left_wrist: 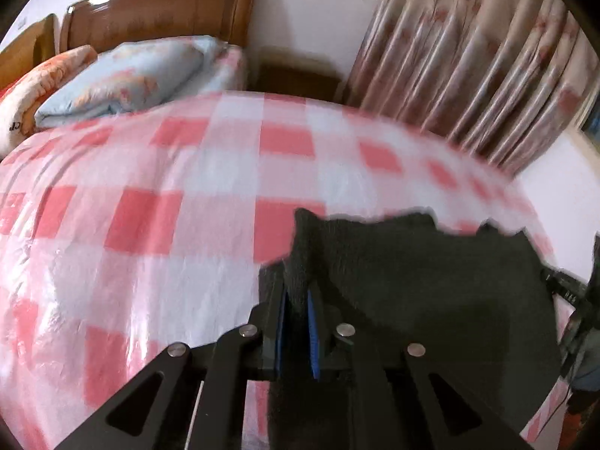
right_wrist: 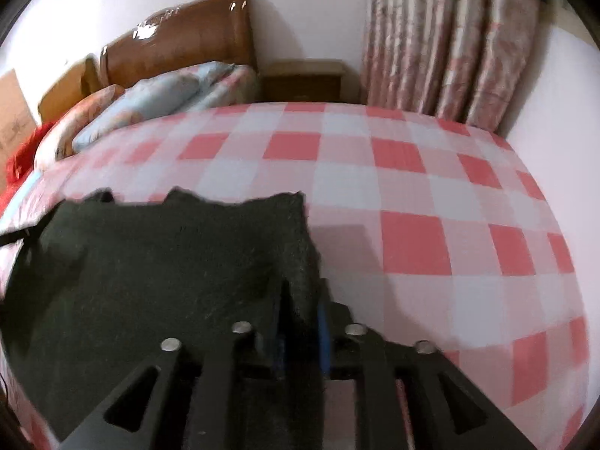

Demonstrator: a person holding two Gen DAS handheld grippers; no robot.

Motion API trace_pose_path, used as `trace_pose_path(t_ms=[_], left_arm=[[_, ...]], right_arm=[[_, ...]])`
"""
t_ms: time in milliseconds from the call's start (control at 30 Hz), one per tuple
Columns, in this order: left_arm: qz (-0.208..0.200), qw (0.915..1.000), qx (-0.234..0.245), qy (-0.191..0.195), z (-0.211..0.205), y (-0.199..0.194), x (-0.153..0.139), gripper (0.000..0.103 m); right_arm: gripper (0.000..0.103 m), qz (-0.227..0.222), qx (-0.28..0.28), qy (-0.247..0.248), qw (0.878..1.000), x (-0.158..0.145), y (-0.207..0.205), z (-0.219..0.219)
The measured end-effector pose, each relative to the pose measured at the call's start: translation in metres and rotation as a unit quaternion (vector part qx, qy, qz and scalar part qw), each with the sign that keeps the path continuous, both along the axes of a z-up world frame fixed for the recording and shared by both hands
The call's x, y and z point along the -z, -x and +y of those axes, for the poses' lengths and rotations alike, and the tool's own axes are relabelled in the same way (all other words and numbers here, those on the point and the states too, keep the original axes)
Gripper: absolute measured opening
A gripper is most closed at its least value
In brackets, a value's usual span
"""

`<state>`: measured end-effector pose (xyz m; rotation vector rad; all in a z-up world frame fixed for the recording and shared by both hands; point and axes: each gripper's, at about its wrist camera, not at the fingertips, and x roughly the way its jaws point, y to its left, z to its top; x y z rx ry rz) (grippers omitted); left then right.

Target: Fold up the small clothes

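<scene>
A small black fuzzy garment (left_wrist: pixel 431 281) is stretched between my two grippers above the pink-and-white checked bed (left_wrist: pixel 150 187). My left gripper (left_wrist: pixel 298 300) is shut on the garment's left edge, with cloth pinched between its blue pads. In the right wrist view the same garment (right_wrist: pixel 168 262) spreads to the left, and my right gripper (right_wrist: pixel 303 311) is shut on its right edge. The other gripper shows dimly at the far right of the left wrist view (left_wrist: pixel 577 300). The garment's far edge hangs wavy over the bedspread (right_wrist: pixel 412 206).
A folded light blue quilt (left_wrist: pixel 123 78) and an orange pillow (left_wrist: pixel 33 86) lie at the head of the bed by the wooden headboard (left_wrist: pixel 157 11). A wooden nightstand (right_wrist: pixel 303 80) and pink floral curtains (right_wrist: pixel 450 45) stand beyond the bed.
</scene>
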<state>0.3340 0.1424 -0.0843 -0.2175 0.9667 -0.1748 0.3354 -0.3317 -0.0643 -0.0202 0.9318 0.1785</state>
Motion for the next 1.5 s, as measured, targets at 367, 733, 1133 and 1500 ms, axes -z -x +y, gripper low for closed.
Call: trace_pose_path(t_ms=[367,733,1133,1500], left_arm=[[-0.080,0.9965,0.014,-0.018,-0.070,0.008,-0.056,0.037],[-0.008,0.9981,0.056,-0.024,-0.076,-0.005,-0.005,0.036],[-0.023,0.9974,0.062,0.028,-0.063,-0.011,-0.002,0.034],[-0.026,0.9986,0.046,0.007,-0.071,-0.040,-0.004,0.034]], right_arm=[[0.103,-0.073,-0.071,0.000,0.995,-0.053,0.016,0.085],[0.103,0.012,-0.121,0.118,0.985,0.012,-0.021,0.124],[0.103,0.034,-0.038,0.061,0.997,0.018,-0.031,0.050],[0.103,0.027,-0.043,0.070,0.996,0.021,-0.073,0.057]])
